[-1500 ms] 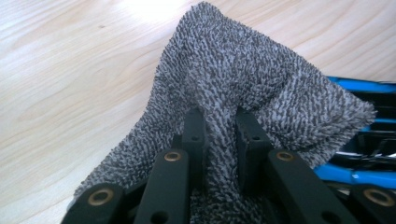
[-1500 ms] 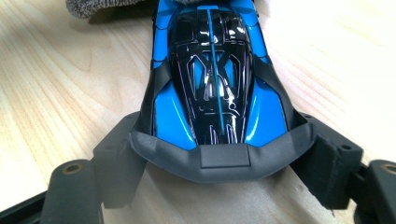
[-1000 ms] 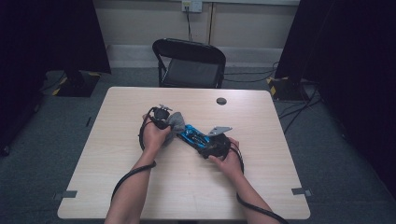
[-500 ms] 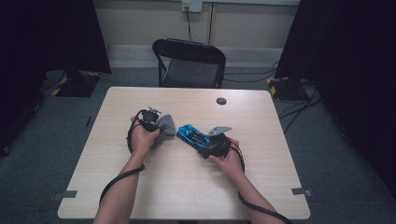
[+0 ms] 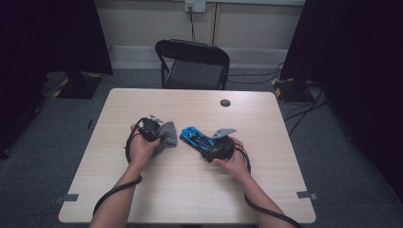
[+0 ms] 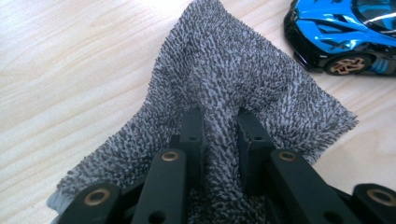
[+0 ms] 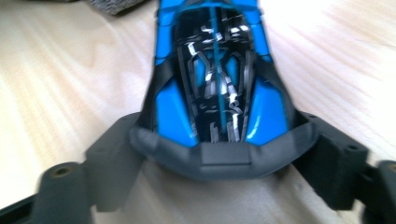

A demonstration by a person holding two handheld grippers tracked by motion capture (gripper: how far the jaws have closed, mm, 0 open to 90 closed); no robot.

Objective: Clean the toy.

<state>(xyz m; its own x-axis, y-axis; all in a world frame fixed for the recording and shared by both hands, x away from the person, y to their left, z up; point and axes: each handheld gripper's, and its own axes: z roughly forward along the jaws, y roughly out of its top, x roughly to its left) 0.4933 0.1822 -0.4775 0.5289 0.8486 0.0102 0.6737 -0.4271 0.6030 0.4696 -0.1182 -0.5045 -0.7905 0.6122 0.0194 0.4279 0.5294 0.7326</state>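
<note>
Pinching the grey looped microfibre cloth (image 6: 243, 88) on the pale wooden table (image 5: 190, 190), the left gripper (image 6: 219, 135) sits beside the glossy blue toy car (image 7: 217, 79); right gripper (image 7: 224, 154) clamps its rear, which could slip if wiped hard

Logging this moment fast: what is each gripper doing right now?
Left gripper: closed, pinching the grey cloth.
Right gripper: closed on the rear of the blue toy car, jaws at its sides.

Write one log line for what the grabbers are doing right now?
left gripper: shut on grey cloth | right gripper: shut on blue toy car | both on table
</note>
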